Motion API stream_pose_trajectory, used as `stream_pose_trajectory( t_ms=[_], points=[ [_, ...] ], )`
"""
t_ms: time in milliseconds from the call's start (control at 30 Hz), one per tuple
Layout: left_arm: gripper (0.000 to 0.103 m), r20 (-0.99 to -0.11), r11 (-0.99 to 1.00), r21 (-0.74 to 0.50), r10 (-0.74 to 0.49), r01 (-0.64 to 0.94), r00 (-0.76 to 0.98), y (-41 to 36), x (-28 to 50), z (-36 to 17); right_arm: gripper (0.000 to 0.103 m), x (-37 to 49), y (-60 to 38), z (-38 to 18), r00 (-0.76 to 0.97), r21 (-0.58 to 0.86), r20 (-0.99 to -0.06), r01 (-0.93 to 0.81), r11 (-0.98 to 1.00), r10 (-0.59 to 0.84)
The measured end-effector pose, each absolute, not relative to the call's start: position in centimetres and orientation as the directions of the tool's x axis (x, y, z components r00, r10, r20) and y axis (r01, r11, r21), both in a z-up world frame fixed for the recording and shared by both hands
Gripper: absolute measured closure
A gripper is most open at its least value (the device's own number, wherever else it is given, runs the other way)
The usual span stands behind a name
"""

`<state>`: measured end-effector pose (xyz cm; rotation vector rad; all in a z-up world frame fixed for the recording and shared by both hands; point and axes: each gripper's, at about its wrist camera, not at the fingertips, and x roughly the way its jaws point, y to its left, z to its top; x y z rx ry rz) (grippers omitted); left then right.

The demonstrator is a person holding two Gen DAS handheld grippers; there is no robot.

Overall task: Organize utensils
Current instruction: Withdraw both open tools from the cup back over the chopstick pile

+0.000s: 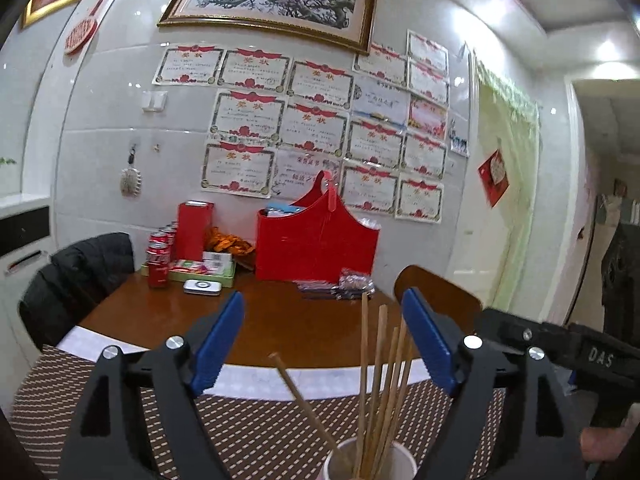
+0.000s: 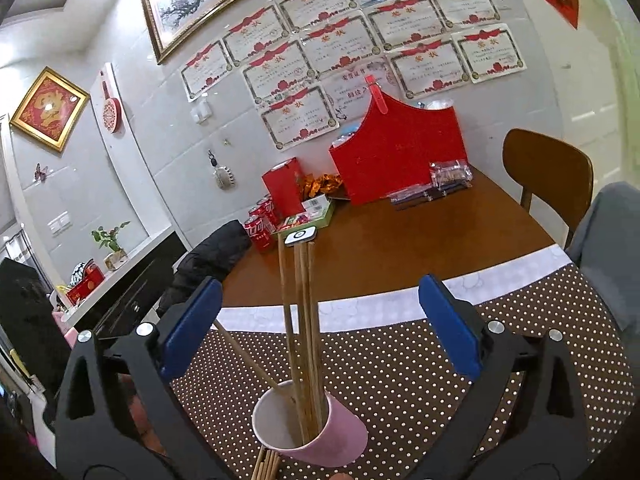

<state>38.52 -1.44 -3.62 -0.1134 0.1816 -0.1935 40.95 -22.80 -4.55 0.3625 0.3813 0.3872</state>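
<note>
A pink paper cup with a white inside stands on the brown dotted mat, tilted in this fisheye view. Several wooden chopsticks stand in it, one leaning off to the left. More chopsticks lie on the mat by the cup's foot. My right gripper is open just above the cup, its blue pads wide on either side of the sticks and touching none. In the left wrist view the cup and chopsticks sit low between the pads of my open left gripper, also untouched.
The brown table holds a red basket, cola cans, a red box, a small tin and plastic packets along the wall. A wooden chair stands at the right, and a dark jacket hangs at the left.
</note>
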Motion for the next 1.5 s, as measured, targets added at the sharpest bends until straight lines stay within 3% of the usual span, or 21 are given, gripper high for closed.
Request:
stream_pose_trajectory(
  t_ms=[433, 833, 1500],
  points=[
    [0.023, -0.304, 0.997, -0.05, -0.077, 0.065, 0.95, 2.1, 31.3, -4.1, 0.006, 36.8, -21.1, -3.1, 0.861, 0.356, -0.278, -0.319, 0.878, 0.426],
    [0.023, -0.438, 0.998, -0.05, -0.049, 0.031, 0.898, 4.4, 27.0, -8.4, 0.006, 30.2, -19.9, -5.4, 0.84, 0.247, -0.398, -0.288, 0.925, 0.368],
    [0.023, -0.642, 0.998, -0.032, -0.056, 0.046, 0.765, 3.9, 26.0, -17.4, 0.006, 29.1, -19.9, -14.2, 0.737, 0.288, -0.569, -0.237, 0.928, 0.364]
  ],
)
